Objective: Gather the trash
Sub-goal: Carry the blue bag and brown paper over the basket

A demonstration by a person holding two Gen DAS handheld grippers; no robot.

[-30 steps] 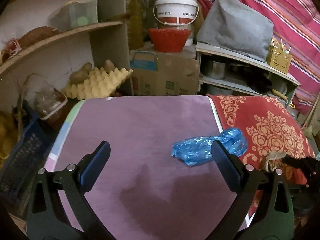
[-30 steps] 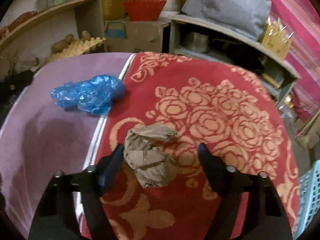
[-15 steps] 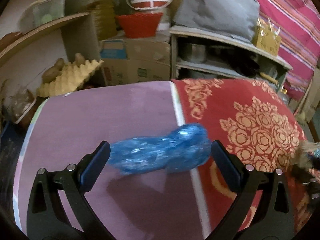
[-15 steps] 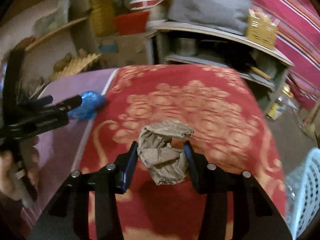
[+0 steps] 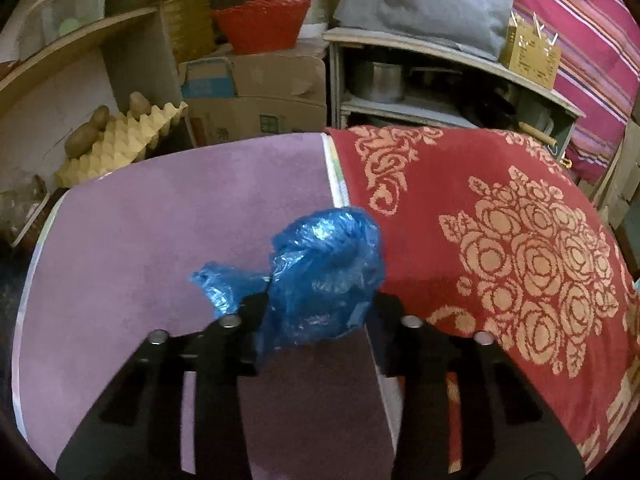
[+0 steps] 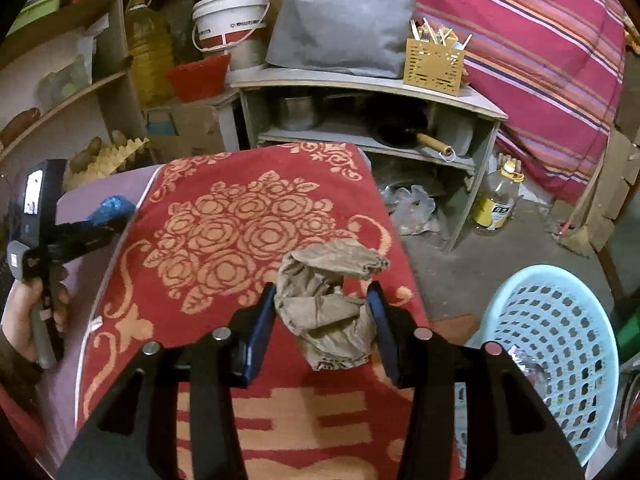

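While our left tool (image 5: pixel 316 304) was closing on the blue bag (image 5: pixel 324 272) and our right tool (image 6: pixel 324 308) pinched the brown paper wad (image 6: pixel 326 300), we judged the basket (image 6: pixel 552 344) came next.

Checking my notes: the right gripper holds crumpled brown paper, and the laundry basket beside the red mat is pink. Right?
Not quite: in the right wrist view the basket is light blue, not pink. The right gripper does hold crumpled brown paper.
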